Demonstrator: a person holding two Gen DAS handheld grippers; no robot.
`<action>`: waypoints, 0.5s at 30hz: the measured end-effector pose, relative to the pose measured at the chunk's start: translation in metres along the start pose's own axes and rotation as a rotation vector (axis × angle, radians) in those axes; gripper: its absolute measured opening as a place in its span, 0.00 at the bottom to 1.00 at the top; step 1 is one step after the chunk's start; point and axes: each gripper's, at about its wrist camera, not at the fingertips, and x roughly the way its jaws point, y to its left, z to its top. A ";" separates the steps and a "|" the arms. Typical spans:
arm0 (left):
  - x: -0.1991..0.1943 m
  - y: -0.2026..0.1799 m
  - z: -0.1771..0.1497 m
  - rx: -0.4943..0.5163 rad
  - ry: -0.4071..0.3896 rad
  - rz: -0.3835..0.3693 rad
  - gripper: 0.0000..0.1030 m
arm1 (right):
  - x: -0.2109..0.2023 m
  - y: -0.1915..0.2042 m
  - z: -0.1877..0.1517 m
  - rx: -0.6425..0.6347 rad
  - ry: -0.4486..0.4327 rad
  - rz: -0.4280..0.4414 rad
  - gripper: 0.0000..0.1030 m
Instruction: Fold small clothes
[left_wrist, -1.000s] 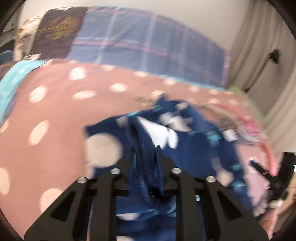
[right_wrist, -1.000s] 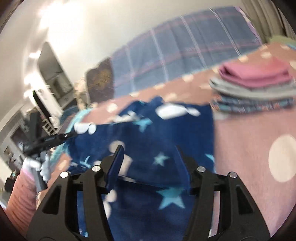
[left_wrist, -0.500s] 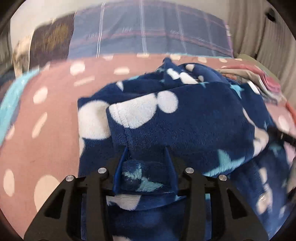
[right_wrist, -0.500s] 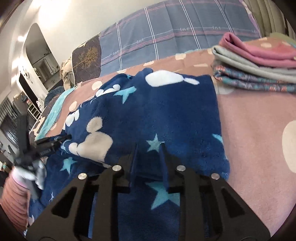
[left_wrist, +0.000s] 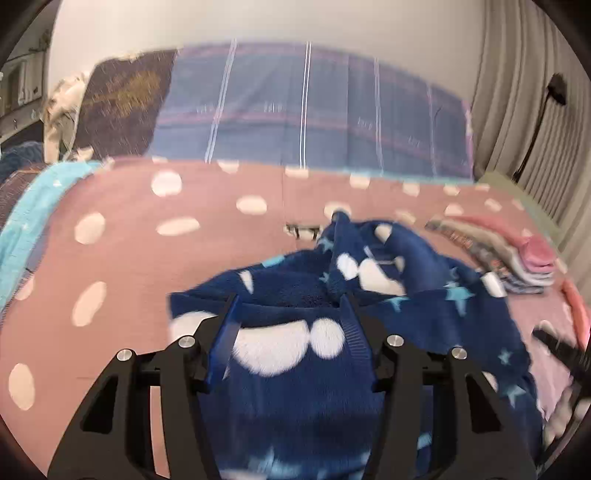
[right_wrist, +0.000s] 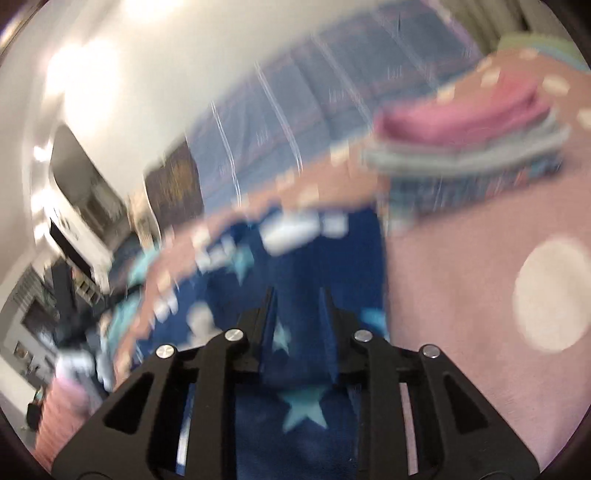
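left wrist: left gripper (left_wrist: 288, 314) spread over blue fleece (left_wrist: 424, 306).

A home bedroom: polka-dot bedspread (left_wrist: 184, 258), plaid pillow (left_wrist: 314, 110), curtains (left_wrist: 517, 92).

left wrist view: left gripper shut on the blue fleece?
No: the left gripper has its jaws spread wide, the navy fleece garment lying loose between them.

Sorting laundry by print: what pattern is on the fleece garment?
Navy fleece garment with white blobs and light-blue stars; clearest in the left wrist view.
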 end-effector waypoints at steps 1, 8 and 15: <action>0.018 -0.003 0.003 -0.013 0.043 -0.007 0.54 | 0.023 -0.001 -0.008 -0.017 0.099 -0.080 0.21; 0.076 -0.016 0.008 -0.088 0.166 -0.087 0.54 | 0.013 0.014 -0.008 -0.072 0.046 -0.158 0.23; 0.096 -0.024 0.015 -0.094 0.237 -0.138 0.18 | 0.019 0.045 0.043 -0.115 0.033 -0.083 0.42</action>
